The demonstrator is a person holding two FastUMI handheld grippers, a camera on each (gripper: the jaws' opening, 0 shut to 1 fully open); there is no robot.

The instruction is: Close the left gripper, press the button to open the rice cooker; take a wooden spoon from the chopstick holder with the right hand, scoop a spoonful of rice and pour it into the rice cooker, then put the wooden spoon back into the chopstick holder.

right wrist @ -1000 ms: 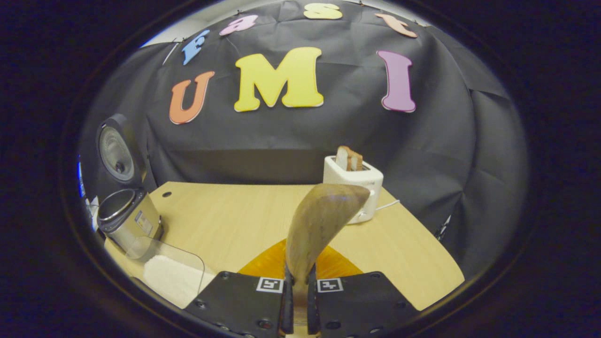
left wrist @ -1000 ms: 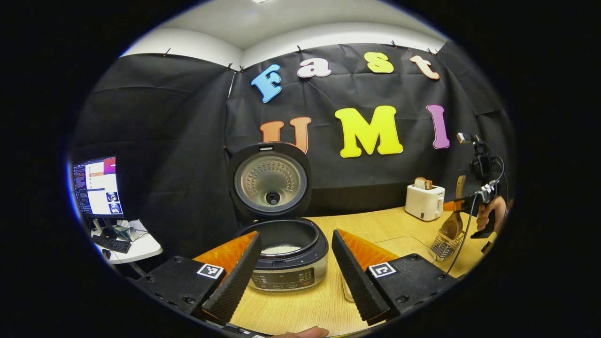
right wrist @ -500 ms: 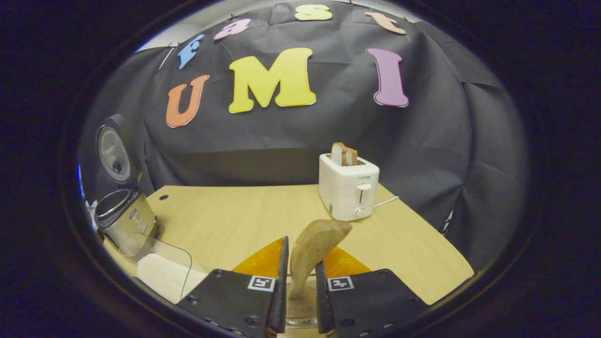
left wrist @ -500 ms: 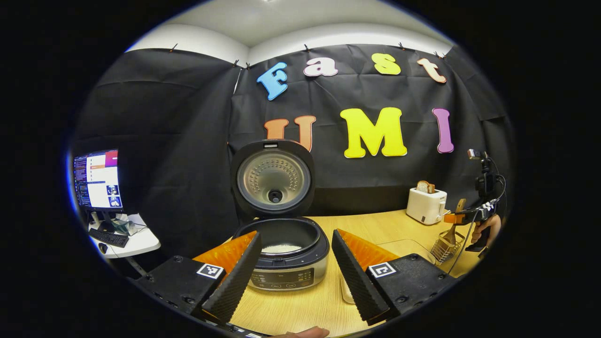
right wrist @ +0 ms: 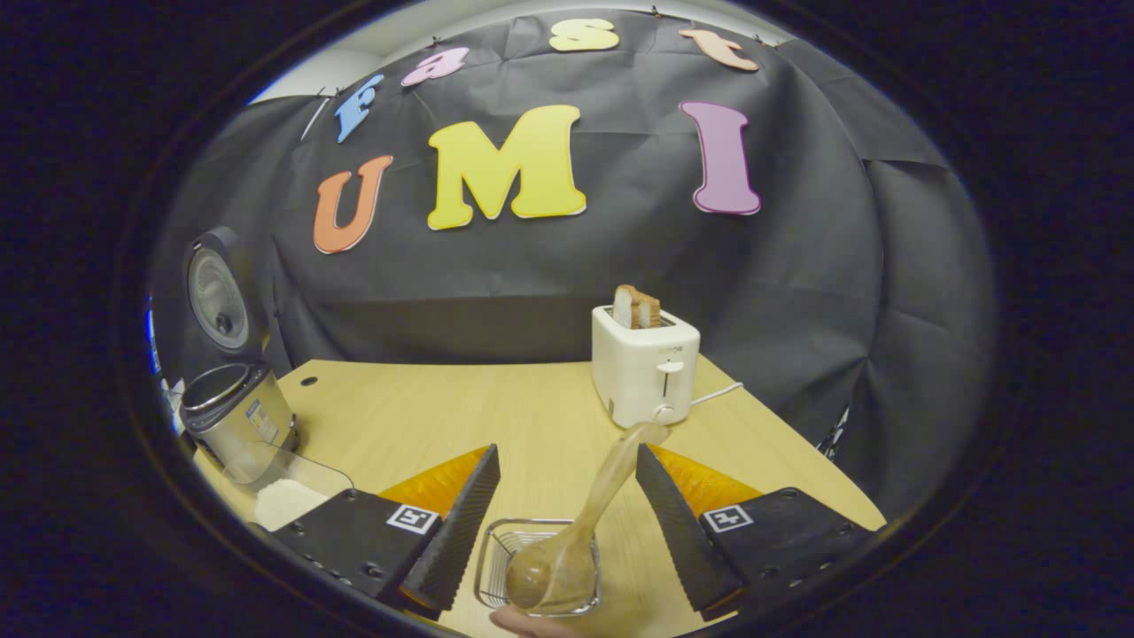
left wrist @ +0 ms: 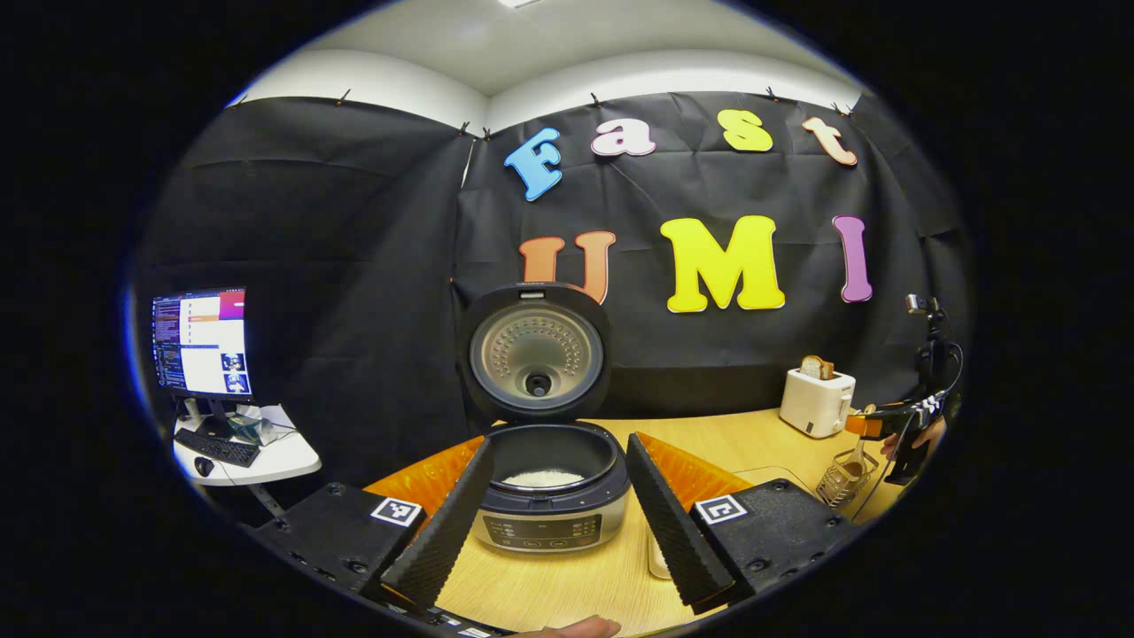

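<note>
The rice cooker [left wrist: 549, 509] stands with its lid [left wrist: 536, 354] raised, white rice [left wrist: 542, 478] in its pot. My left gripper [left wrist: 558, 532] is open just in front of it, touching nothing. The wooden spoon [right wrist: 576, 540] stands bowl-down in the wire chopstick holder [right wrist: 496, 567], its handle leaning up to the right. My right gripper [right wrist: 567, 532] is open above the holder, its fingers on either side of the spoon and apart from it. In the left gripper view the right gripper [left wrist: 877, 424] hovers over the holder [left wrist: 842, 478] at the far right.
A white toaster [right wrist: 645, 372] with bread stands at the back of the wooden table [right wrist: 425, 416]. A clear container of rice [right wrist: 283, 498] sits right of the cooker [right wrist: 235, 416]. A monitor [left wrist: 202, 344] stands on a side table at the left. A fingertip [right wrist: 532, 625] shows at the bottom edge.
My right gripper has opened and let go of the wooden spoon, which now rests in the chopstick holder. The left gripper stays open and has barely shifted.
</note>
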